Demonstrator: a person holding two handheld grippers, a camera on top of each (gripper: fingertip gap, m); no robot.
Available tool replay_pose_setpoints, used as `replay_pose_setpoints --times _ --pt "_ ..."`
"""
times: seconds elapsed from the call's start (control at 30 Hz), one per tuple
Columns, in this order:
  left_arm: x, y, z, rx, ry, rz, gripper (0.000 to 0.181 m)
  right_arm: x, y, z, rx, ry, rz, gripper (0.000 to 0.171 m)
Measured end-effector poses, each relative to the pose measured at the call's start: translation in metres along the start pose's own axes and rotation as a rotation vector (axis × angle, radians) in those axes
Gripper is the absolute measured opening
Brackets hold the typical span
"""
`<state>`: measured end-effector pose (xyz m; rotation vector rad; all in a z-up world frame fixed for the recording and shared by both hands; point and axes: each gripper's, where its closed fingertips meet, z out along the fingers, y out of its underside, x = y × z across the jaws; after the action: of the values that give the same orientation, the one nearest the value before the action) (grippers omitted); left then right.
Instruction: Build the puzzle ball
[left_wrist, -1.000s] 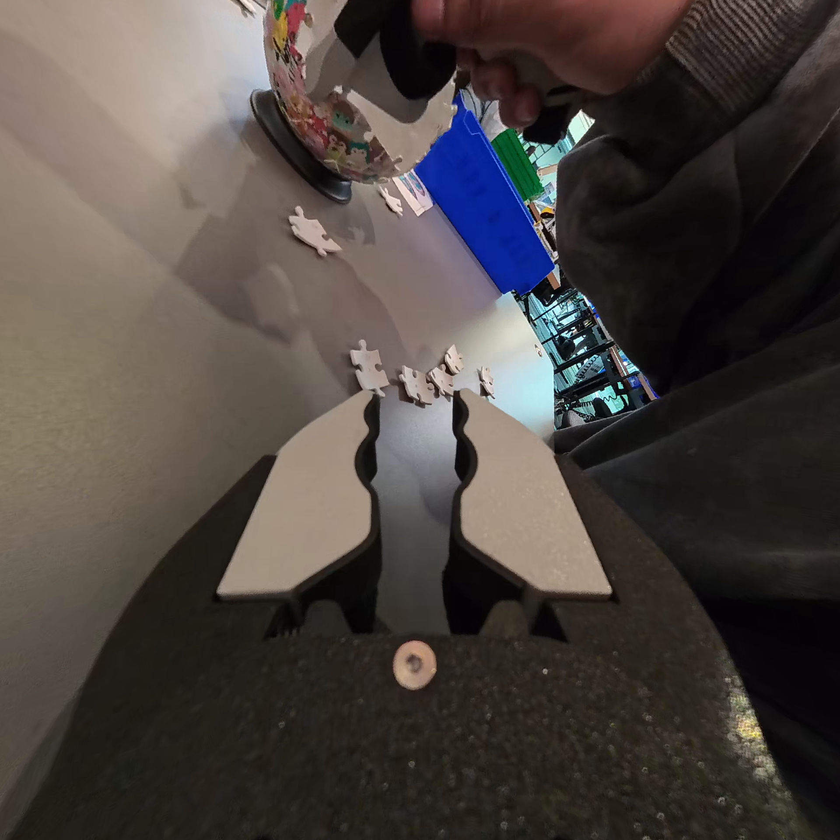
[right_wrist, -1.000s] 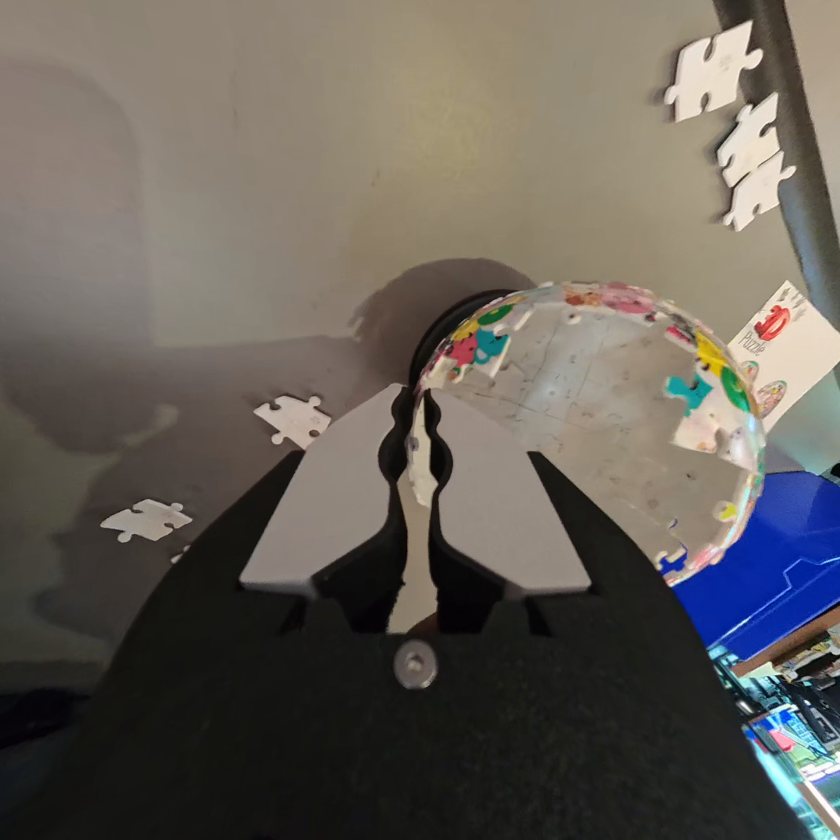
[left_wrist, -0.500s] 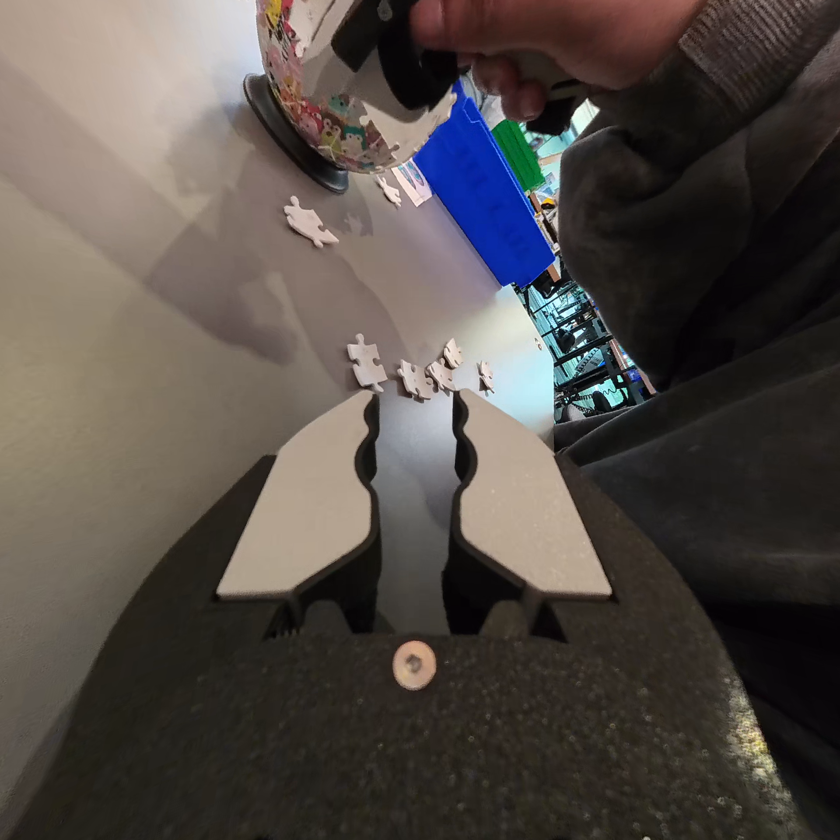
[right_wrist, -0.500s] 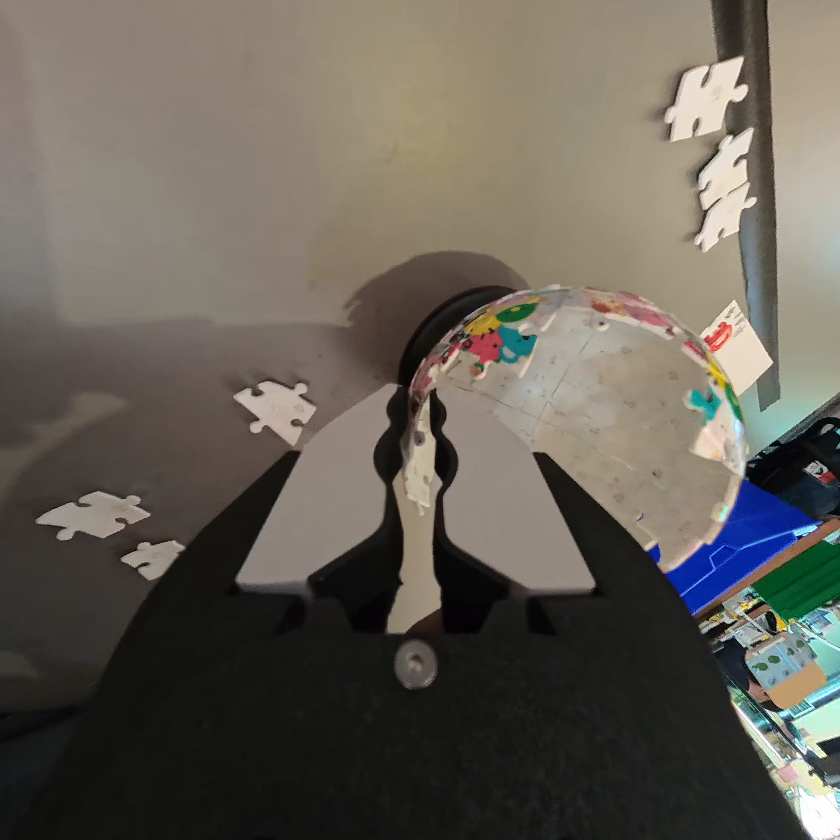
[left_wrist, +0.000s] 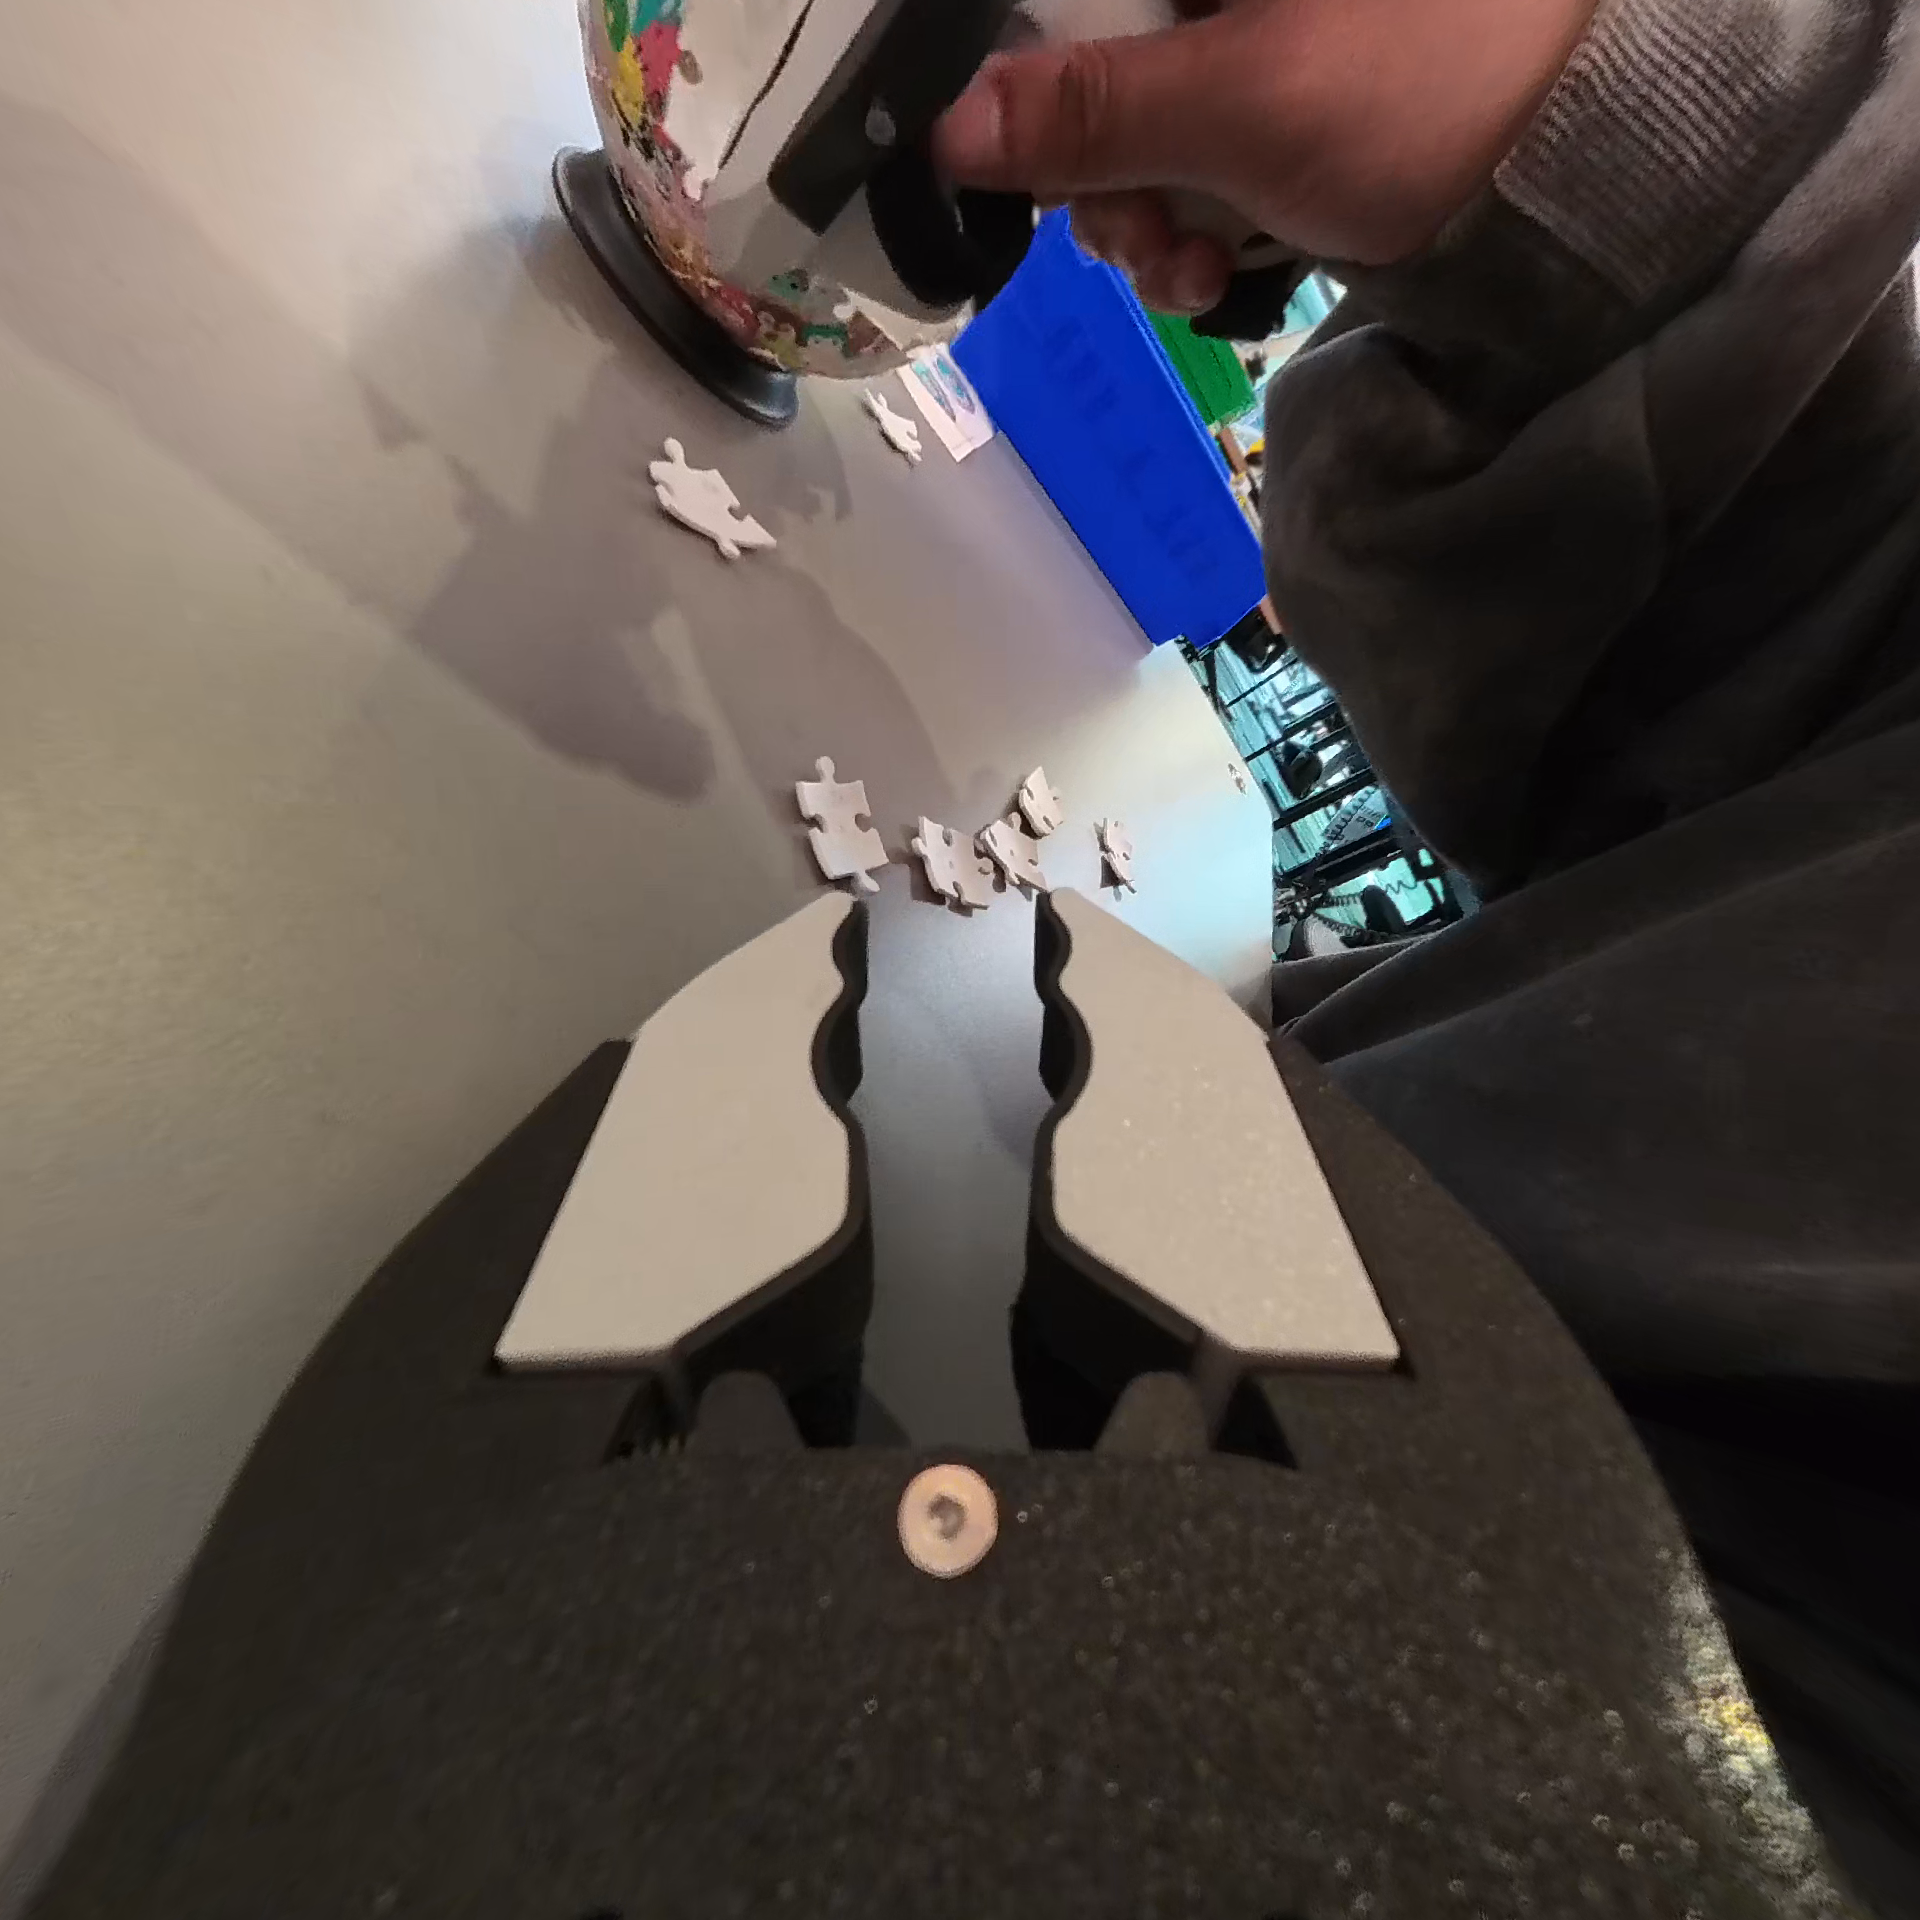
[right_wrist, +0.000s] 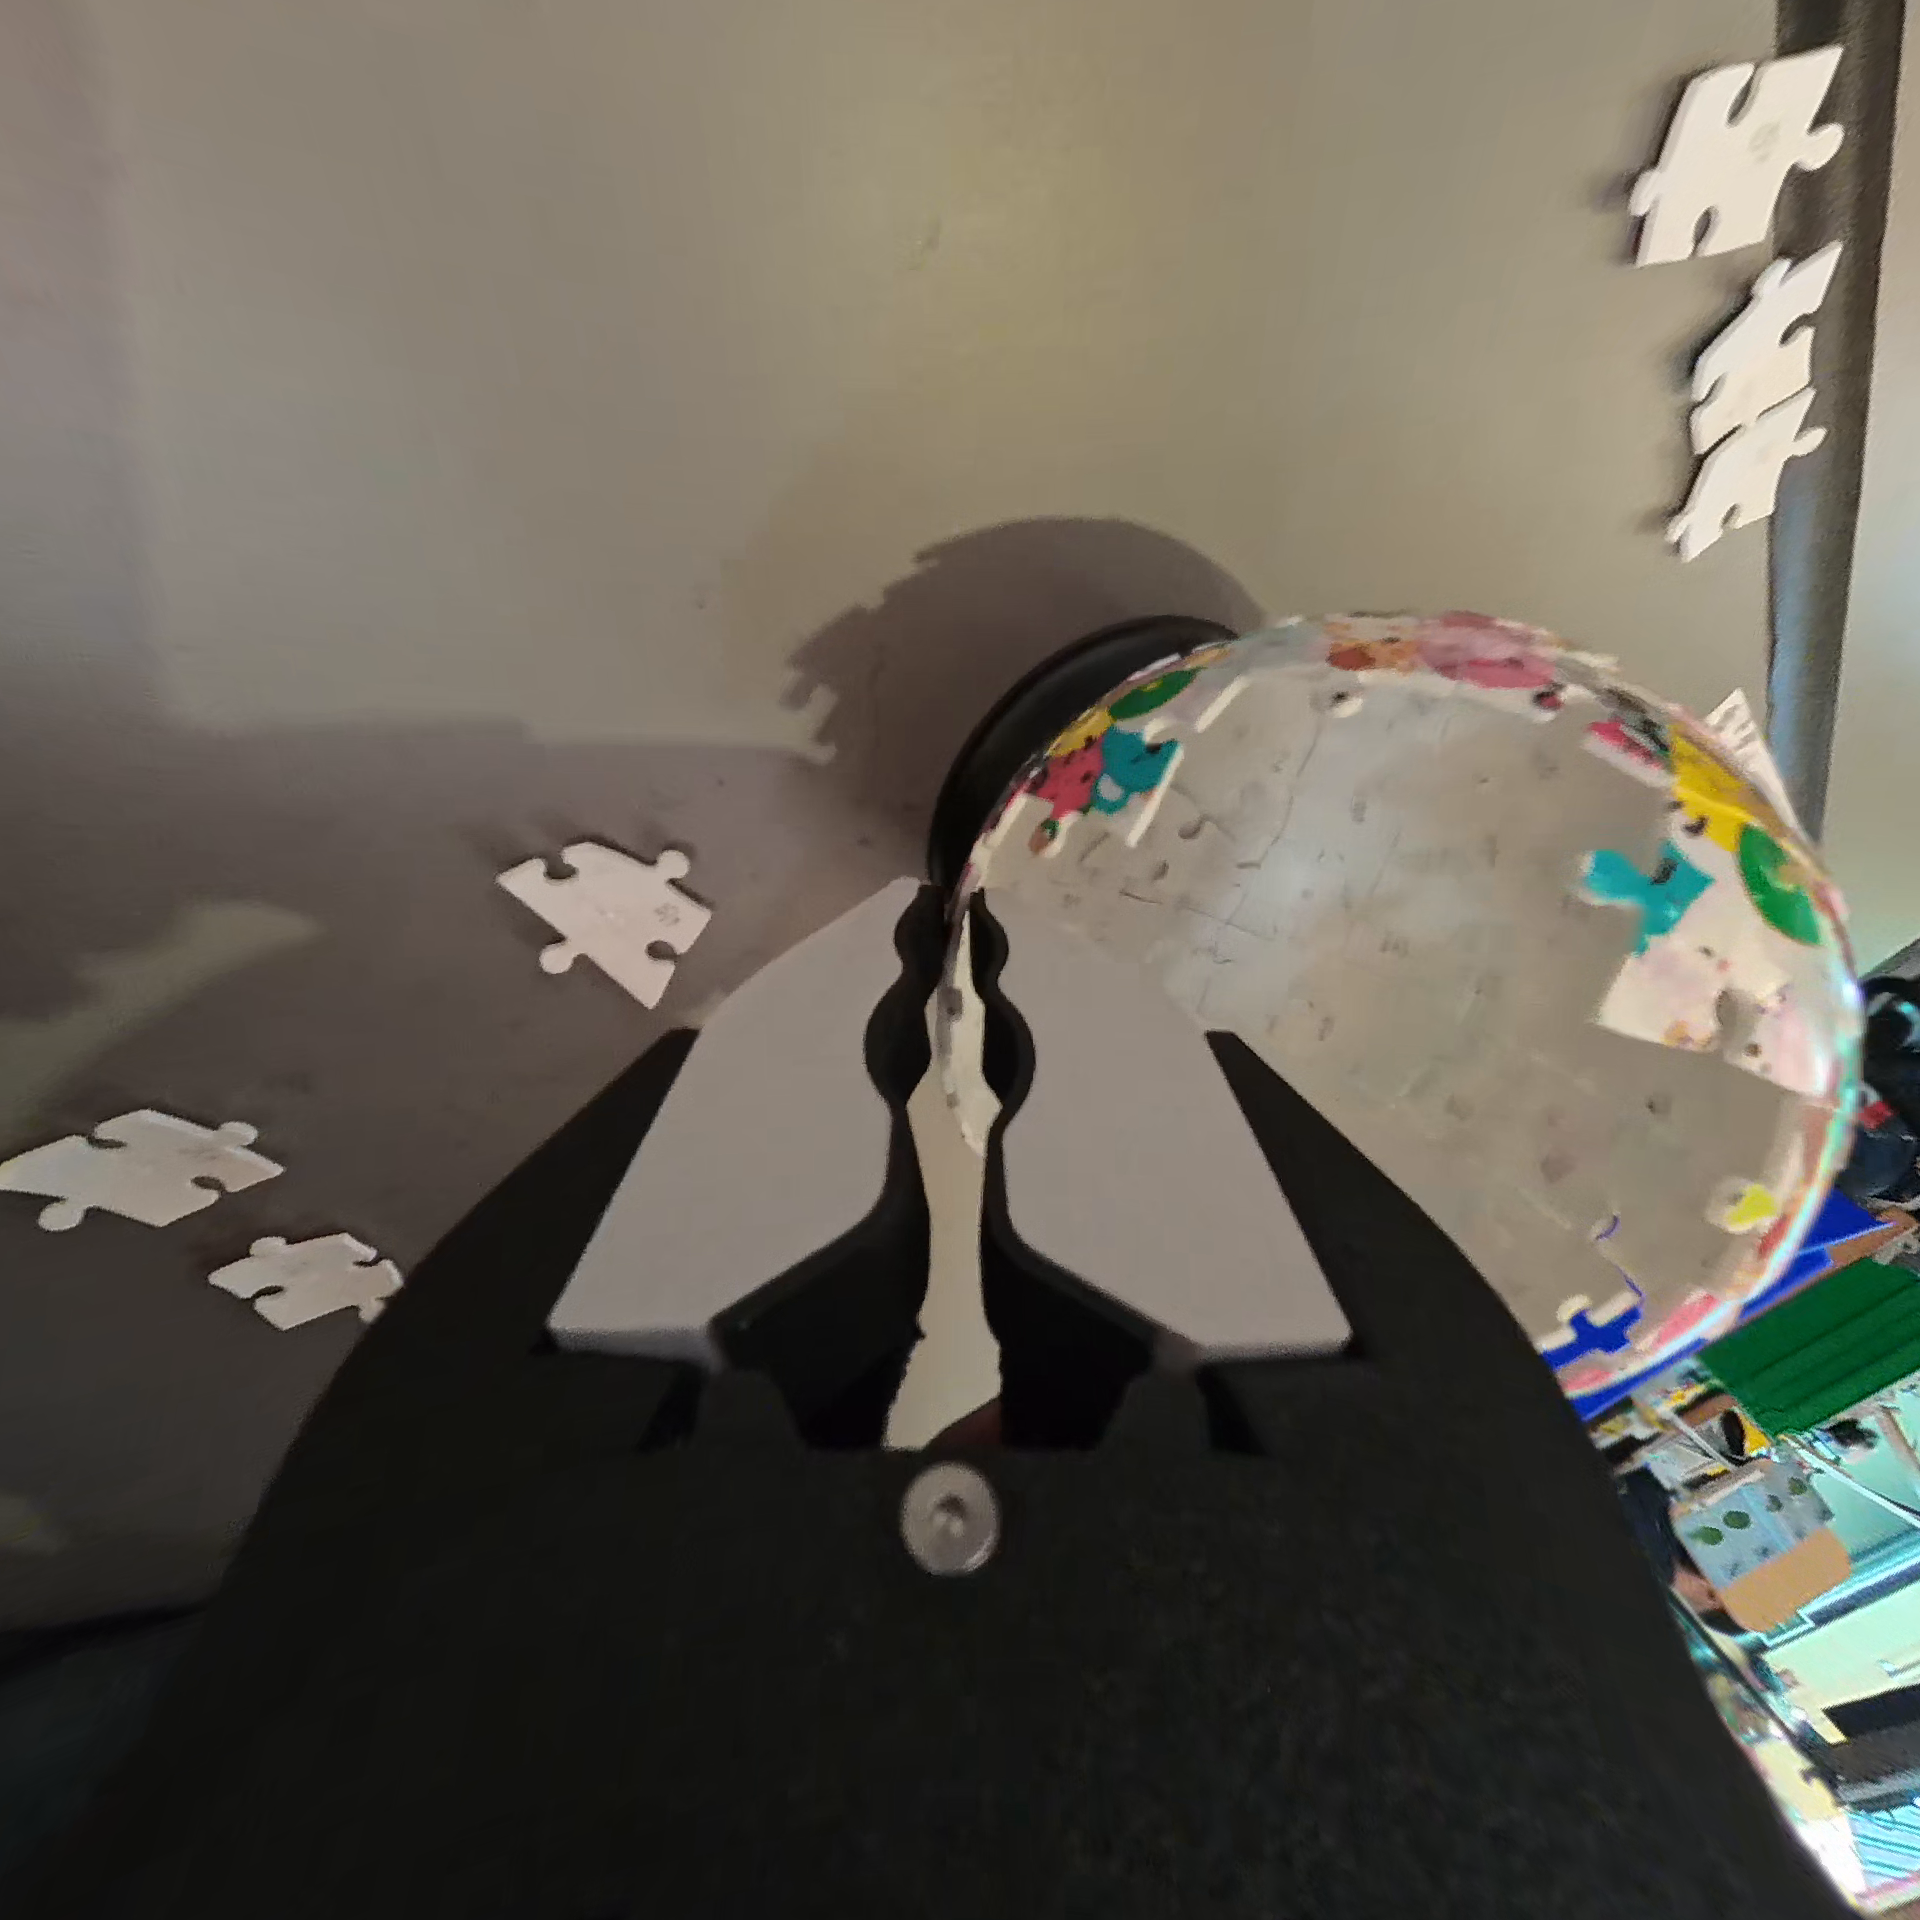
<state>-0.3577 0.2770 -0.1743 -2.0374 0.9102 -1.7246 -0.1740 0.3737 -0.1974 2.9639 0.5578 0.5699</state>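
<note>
On the table (right_wrist: 520, 364) I counted six loose pieces (right_wrist: 608, 914) beside one half-built ball (right_wrist: 1403, 935), its base mostly hidden. My right gripper (right_wrist: 961, 925) pinched the ball's rim; my left gripper (left_wrist: 948, 914) hung released.

Puzzle ball (right_wrist: 1434, 966): half-built shell, open side toward camera, white inner faces visible, colourful print along rim; right of centre in right wrist view, seated on black ring stand (right_wrist: 1049, 717). Loose pieces (right_wrist: 608, 914) white side up, scattered lower left; three more (right_wrist: 1735, 156) upper right.
</note>
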Motion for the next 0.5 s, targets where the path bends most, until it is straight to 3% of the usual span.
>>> replay_pose_setpoints --times 0.3,0.4,0.5 --pt "0.000 0.003 0.003 -0.024 -0.012 0.014 0.030 0.004 0.001 0.011 0.028 0.077 -0.038 0.005" --pt "0.000 0.002 0.002 -0.020 -0.009 0.013 0.030 0.004 0.000 0.009 0.045 0.100 -0.054 0.022" --pt "0.000 0.001 0.002 -0.012 -0.003 0.009 0.030 0.002 0.003 -0.014 0.122 0.120 -0.066 0.026"
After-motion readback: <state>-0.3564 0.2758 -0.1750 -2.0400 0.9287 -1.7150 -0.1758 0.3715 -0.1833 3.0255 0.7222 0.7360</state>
